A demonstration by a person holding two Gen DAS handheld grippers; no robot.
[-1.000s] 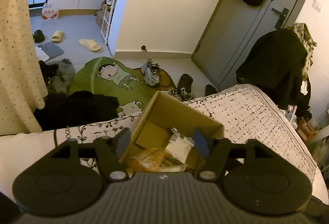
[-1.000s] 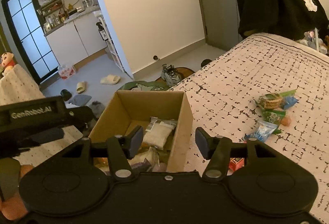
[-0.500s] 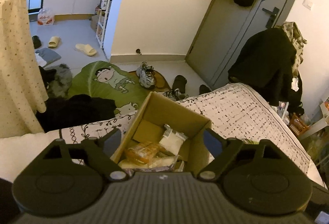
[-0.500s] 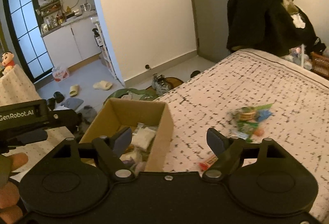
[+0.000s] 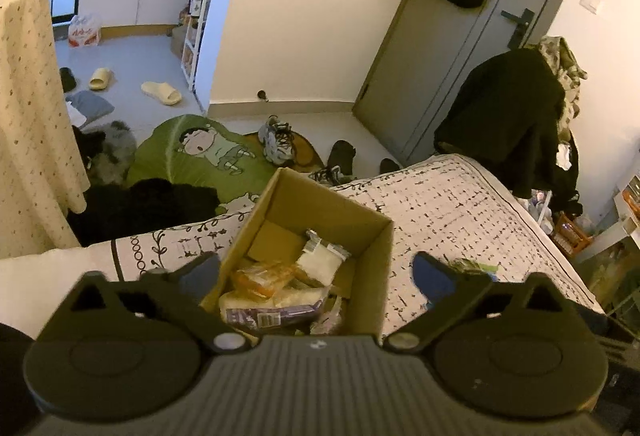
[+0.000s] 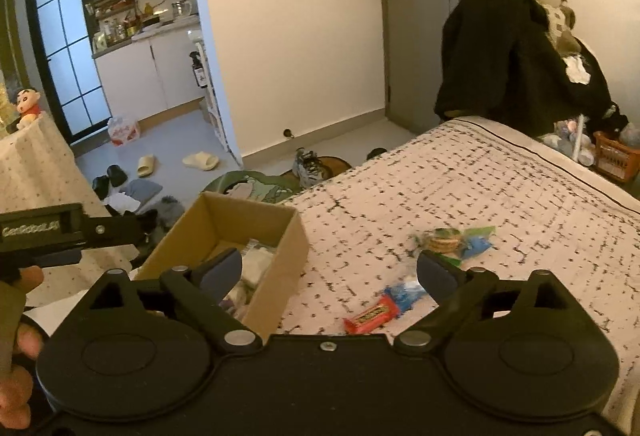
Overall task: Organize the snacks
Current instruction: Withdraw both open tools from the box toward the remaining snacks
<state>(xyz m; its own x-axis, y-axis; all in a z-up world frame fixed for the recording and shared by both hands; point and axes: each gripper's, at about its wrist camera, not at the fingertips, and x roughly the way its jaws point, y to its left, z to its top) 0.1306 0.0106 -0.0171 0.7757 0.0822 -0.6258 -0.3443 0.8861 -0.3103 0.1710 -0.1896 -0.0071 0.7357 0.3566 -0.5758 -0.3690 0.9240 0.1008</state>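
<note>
An open cardboard box stands on the patterned bedspread, holding several snack packs, among them an orange pack, a white pack and a purple-labelled pack. My left gripper hangs over the box, its jaws opening wide with nothing gripped. My right gripper hovers right of the box, jaws also opening and empty. On the bed beyond it lie a red bar, a blue packet and a green-and-blue cookie pack.
The bedspread stretches right and back. A dark coat hangs at the bed's far end by the door. Shoes, slippers and a green rug lie on the floor beyond the bed edge. A person's hand holds the left tool.
Both grippers have opened wider and pulled back and up from the box. The right view has swung right, so the loose snacks on the bed now sit between its fingers.
</note>
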